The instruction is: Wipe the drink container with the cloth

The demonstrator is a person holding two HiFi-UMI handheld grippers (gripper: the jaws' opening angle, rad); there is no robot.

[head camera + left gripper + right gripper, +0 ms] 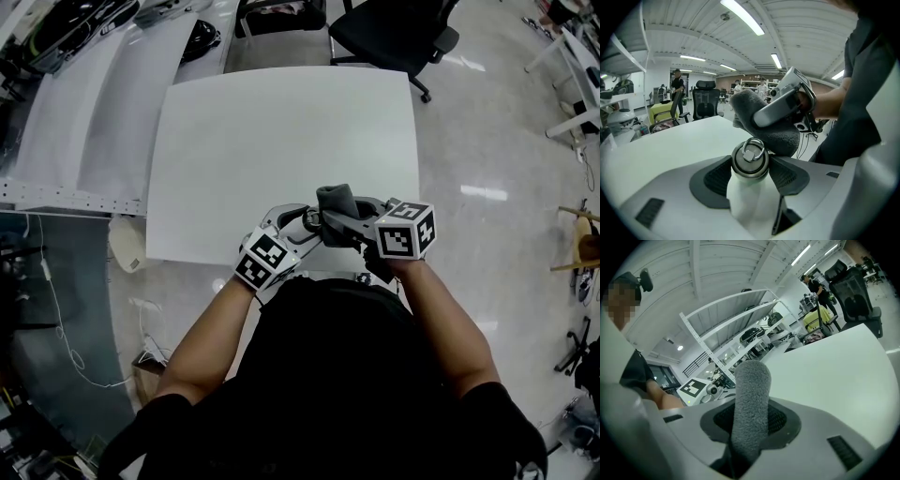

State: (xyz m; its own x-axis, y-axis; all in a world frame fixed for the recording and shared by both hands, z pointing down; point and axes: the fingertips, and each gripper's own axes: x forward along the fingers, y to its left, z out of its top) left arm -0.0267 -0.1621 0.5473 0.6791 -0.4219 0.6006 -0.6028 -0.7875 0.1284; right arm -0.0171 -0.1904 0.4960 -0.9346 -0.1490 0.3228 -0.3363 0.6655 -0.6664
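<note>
Left gripper (750,176) is clamped on 1 white drink container (746,199), its 2 jaws closed just below the metal cap (749,161). Right gripper (751,425) is clamped on 1 grey cloth (750,404). The cloth presses against the cap. Both grippers are held together over the near edge of the white table (281,141).
</note>
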